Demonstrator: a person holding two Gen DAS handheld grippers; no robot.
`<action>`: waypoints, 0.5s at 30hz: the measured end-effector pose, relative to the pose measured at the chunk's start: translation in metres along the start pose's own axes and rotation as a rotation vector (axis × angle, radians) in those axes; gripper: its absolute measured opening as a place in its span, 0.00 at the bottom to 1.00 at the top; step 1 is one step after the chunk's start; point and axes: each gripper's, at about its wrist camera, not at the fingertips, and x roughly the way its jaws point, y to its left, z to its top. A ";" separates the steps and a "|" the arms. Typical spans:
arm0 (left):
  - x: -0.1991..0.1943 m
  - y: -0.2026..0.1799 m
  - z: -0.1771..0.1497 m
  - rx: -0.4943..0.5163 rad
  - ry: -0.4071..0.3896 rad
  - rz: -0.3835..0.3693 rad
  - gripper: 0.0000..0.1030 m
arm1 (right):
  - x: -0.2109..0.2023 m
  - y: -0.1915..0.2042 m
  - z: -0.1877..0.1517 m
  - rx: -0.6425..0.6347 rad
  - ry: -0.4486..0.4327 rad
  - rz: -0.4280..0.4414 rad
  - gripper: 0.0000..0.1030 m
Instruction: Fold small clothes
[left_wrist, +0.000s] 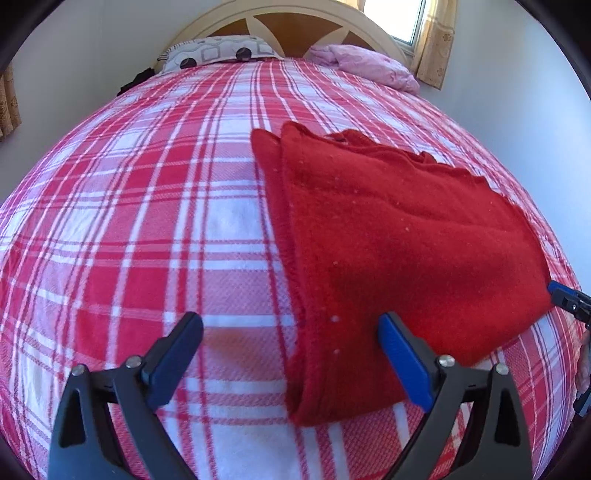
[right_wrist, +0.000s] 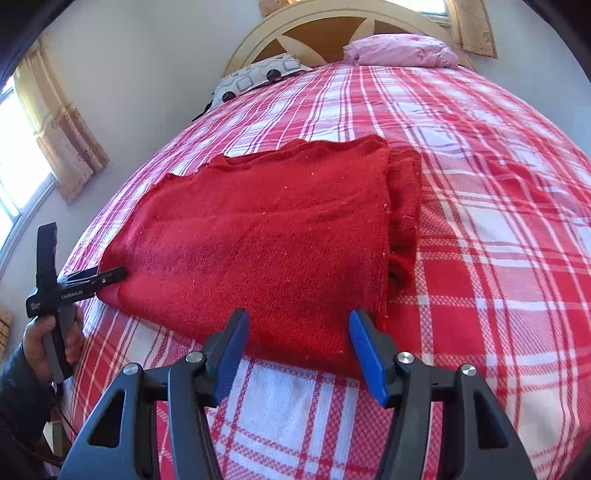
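Note:
A red knitted garment (left_wrist: 399, 243) lies folded in layers on the plaid bed; it also shows in the right wrist view (right_wrist: 266, 236). My left gripper (left_wrist: 290, 328) is open, its jaws astride the garment's near left corner, low over the bed. In the right wrist view the left gripper (right_wrist: 110, 275) shows at the garment's left corner. My right gripper (right_wrist: 297, 326) is open at the garment's near edge, holding nothing. Its tip (left_wrist: 569, 299) shows at the garment's right corner in the left wrist view.
The red and white plaid bedspread (left_wrist: 147, 229) covers the whole bed. A patterned pillow (left_wrist: 218, 51) and a pink pillow (left_wrist: 373, 64) lie against the headboard (left_wrist: 288, 18). Curtained windows (right_wrist: 33, 147) flank the bed.

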 end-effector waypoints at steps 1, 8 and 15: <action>-0.006 0.007 0.000 -0.009 -0.022 -0.013 0.95 | -0.003 0.008 0.001 -0.025 -0.004 -0.011 0.56; -0.025 0.065 0.009 -0.126 -0.097 0.006 0.97 | 0.000 0.113 0.009 -0.320 -0.009 -0.023 0.56; -0.015 0.093 -0.006 -0.187 -0.075 -0.018 0.97 | 0.038 0.227 -0.010 -0.620 -0.006 -0.019 0.56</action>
